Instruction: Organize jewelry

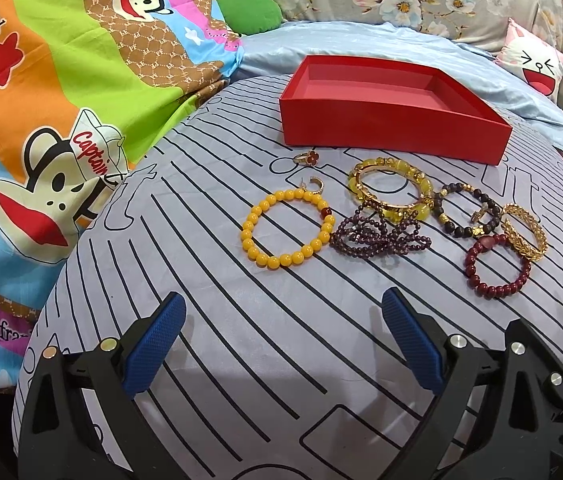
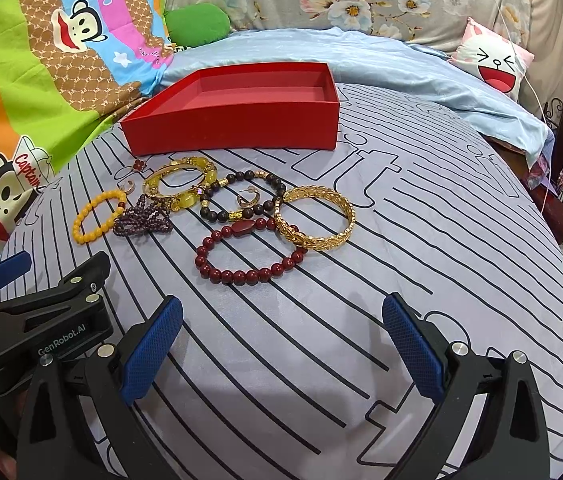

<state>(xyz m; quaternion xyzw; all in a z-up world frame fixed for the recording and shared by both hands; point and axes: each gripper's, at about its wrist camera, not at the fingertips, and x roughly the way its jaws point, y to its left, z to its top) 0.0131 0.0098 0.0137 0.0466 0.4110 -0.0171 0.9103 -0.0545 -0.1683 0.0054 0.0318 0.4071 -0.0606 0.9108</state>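
Nearest, the left tool and right tool both hover with fingers spread wide, holding nothing, above the striped bed cover. Beyond lie the bracelets: yellow bead bracelet, dark red bead bracelet, gold bangle (perhaps touching it). Farthest sits the red box.

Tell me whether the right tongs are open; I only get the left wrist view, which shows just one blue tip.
Observer: Open. The right tongs are spread wide over the striped sheet, holding nothing.
Operator: What's the small thing inside the dark bead bracelet?
Observer: A gold hoop earring, lying loose inside the dark bead bracelet.
Operator: Is the gold leaf bangle free to lift?
Observer: Probably not cleanly. The gold leaf bangle appears to overlap the dark red bracelet at its near-left rim.
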